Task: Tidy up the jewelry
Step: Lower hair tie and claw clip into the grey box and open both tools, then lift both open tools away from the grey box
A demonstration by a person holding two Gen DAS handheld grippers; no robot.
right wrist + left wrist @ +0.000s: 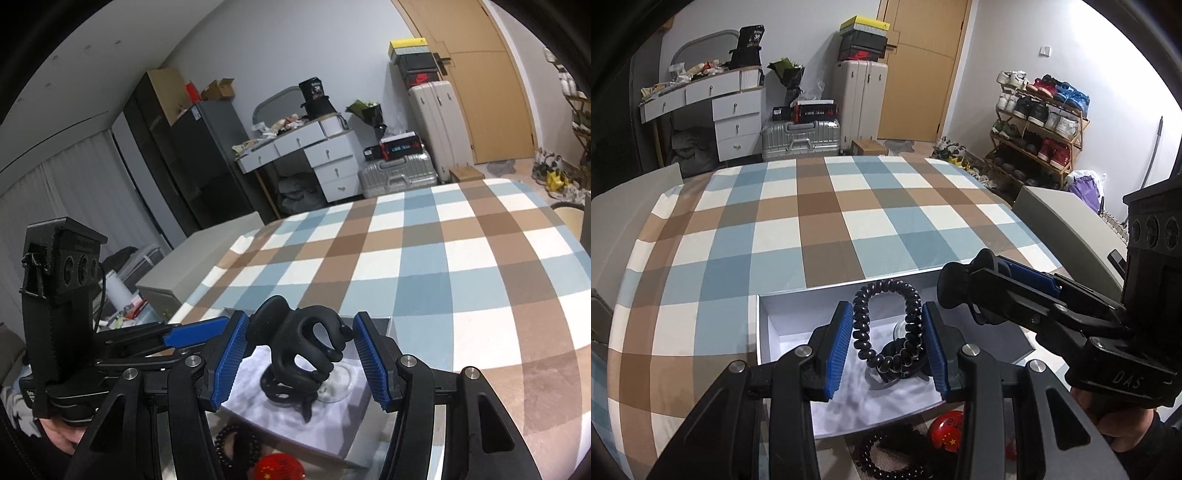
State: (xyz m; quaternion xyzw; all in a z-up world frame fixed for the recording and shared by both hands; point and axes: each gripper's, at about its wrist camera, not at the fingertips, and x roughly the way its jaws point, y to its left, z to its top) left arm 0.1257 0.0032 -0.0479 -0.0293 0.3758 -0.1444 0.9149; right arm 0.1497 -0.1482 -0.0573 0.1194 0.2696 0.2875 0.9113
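An open white box [768, 332] sits on the checked tablecloth. My left gripper [888, 347] is shut on a black spiral bracelet [886, 321], holding its loop above the box. My right gripper [297, 354] is shut on a black hair claw clip [303, 343] and holds it over the box [340, 432]; in the left wrist view the clip [956, 284] hangs at the box's right side. A clear glass piece [338, 384] and dark coiled items [288, 395] lie inside the box.
A black bead bracelet [886, 458] and a red round ornament [945, 432] lie on the table in front of the box. The checked table [831, 221] stretches beyond. Grey chairs stand at both sides. Suitcases, drawers and a shoe rack line the far wall.
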